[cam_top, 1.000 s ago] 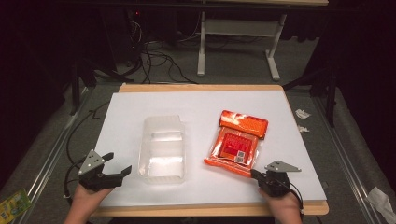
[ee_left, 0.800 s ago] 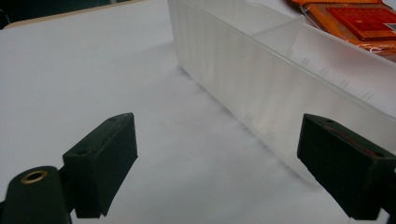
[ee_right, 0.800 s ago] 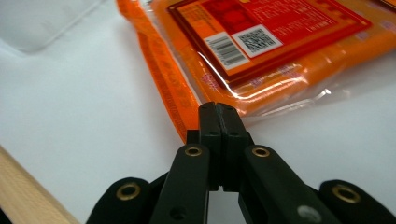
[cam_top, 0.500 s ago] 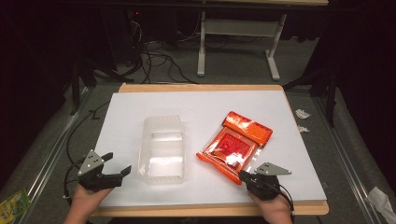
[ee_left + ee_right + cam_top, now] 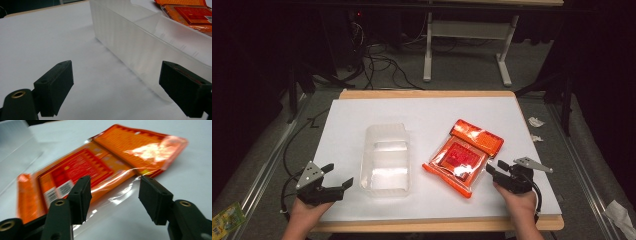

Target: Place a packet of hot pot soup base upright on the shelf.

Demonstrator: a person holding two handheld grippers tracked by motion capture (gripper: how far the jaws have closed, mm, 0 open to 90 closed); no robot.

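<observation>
While your right gripper [image 5: 496, 168] sits jaws apart at the packet's [image 5: 463, 156] clear edge right of the bin [image 5: 385, 159], this looks like the grasp step; next close on that film. Left gripper [image 5: 338, 176] waits apart beside the bin.

The desk [image 5: 362, 97] shows a pale wood edge around a matt white, paper-like sheet [image 5: 432, 112], smooth and without glare. The clear container [image 5: 385, 159] looks like frosted, translucent plastic with soft highlights, while the orange packet [image 5: 463, 156] is wrapped in glossy, crinkled transparent film that catches bright reflections. Each hand-held gripper [image 5: 334, 176] has matt black plastic-looking jaws, and the right hand-held gripper [image 5: 495, 167] carries a dull grey plate.
</observation>
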